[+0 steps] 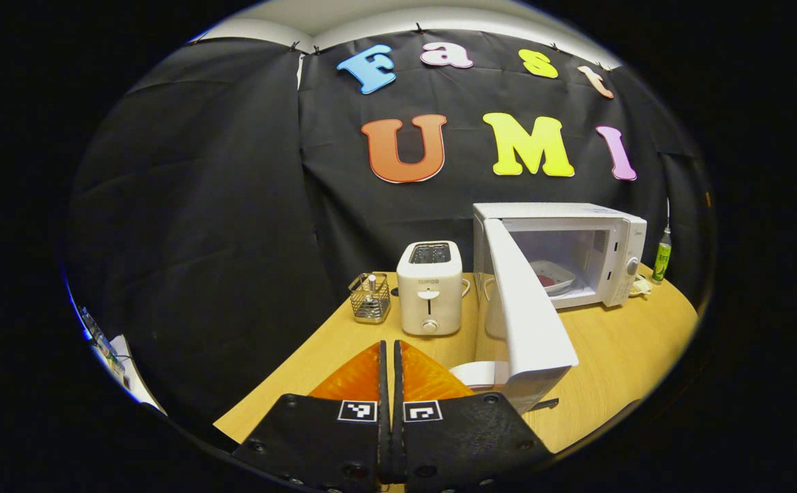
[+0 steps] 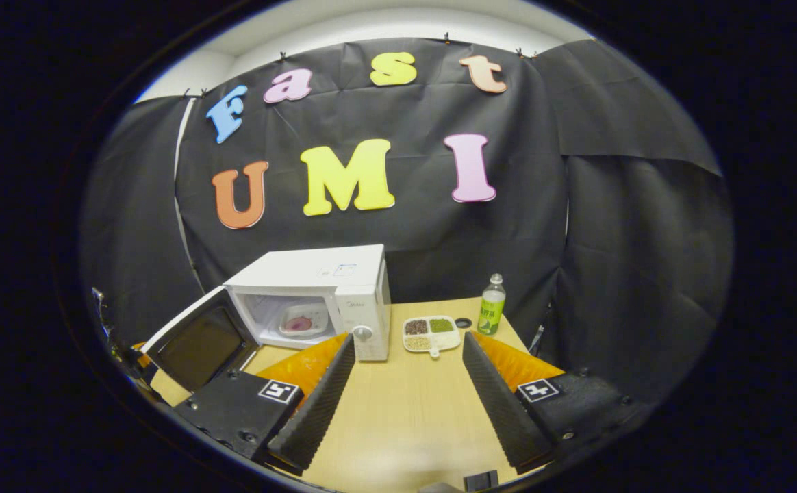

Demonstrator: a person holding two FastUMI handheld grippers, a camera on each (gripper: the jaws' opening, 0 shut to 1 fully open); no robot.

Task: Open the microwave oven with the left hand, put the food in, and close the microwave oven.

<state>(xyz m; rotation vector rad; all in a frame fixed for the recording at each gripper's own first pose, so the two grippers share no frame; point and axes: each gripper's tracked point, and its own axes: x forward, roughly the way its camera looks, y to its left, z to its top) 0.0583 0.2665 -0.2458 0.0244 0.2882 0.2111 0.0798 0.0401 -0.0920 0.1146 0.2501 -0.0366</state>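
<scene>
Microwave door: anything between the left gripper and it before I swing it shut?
Nothing visible. The door hangs open just ahead and right of the left gripper, whose jaws are shut. The plate of food already sits inside the microwave.

A white microwave oven (image 1: 563, 246) is placed on the wooden table, at its far side near the black wall, with a round knob on its control panel. Its door (image 1: 525, 315) is swung wide open on the left hinge, and the dark window of the door is seen in the right gripper view. Inside the cavity, a white dish with red food (image 2: 298, 322) is laid flat.
</scene>
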